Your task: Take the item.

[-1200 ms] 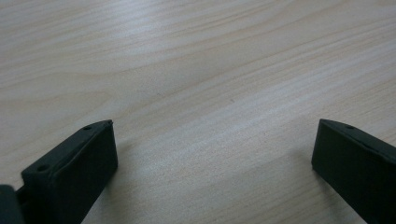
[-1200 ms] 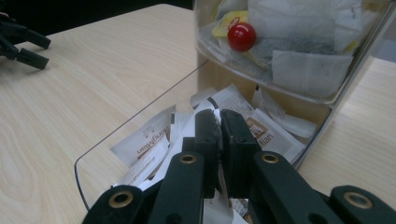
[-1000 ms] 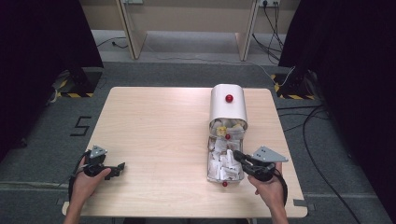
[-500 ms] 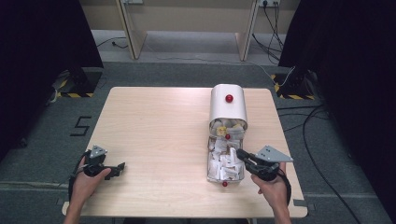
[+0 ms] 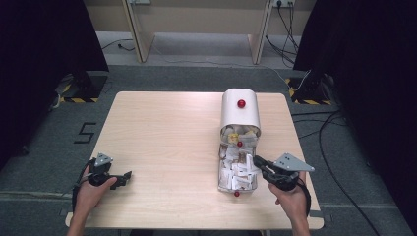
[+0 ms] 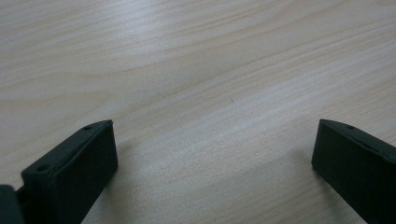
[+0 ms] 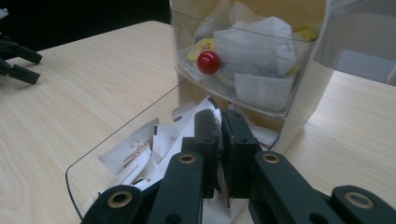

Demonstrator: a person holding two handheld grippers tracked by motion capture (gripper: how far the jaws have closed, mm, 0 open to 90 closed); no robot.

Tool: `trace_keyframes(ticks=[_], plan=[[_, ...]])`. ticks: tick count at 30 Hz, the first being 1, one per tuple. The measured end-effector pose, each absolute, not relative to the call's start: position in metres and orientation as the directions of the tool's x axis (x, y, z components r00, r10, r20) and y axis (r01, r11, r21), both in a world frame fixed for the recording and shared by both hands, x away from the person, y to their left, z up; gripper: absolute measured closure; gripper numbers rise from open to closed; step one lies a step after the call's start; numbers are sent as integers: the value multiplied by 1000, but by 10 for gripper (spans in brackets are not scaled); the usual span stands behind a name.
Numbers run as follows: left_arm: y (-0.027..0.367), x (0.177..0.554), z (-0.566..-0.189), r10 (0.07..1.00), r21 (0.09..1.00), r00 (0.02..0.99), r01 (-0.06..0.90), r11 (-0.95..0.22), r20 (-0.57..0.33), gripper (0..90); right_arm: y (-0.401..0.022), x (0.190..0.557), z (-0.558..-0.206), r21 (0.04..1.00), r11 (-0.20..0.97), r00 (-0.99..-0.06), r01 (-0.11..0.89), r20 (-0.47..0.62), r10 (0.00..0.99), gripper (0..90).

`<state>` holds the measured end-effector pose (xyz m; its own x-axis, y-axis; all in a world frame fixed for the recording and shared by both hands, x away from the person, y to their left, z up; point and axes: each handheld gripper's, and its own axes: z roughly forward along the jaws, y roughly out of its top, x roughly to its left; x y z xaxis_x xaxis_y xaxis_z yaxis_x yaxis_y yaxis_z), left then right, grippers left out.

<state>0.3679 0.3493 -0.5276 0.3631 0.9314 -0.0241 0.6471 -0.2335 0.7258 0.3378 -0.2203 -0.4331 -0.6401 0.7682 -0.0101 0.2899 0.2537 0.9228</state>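
Note:
A white curved box [image 5: 240, 112] with a red knob stands at the table's right. Its lower clear drawer [image 5: 220, 169] is pulled out toward me and holds several white paper sachets [image 5: 236, 172]. A second clear drawer [image 7: 243, 100], with a red knob [image 7: 208, 61], sits just inside the box above it. My right gripper [image 5: 256, 162] reaches over the open drawer's right side. Its jaws [image 7: 220, 122] are shut, with a thin sachet edge pinched between them. My left gripper [image 5: 127, 175] rests at the table's front left, open [image 6: 215, 128] over bare wood.
The light wooden table [image 5: 167, 137] is bare left of the box. The drawer's front knob [image 5: 236, 193] lies near the table's front edge. Cables and table legs stand on the grey floor beyond the far edge.
The right gripper has drawn back a little to the right from the middle of the drawer, jaws still together. The left hand has not moved.

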Motion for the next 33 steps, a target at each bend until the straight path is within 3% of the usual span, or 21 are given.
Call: trace_keyframes(ticks=[33], plan=[[349,368,-528,931,726,363,647,-233,-24,0,-258,342,-435,933,194,-551,303,6,835,859]])
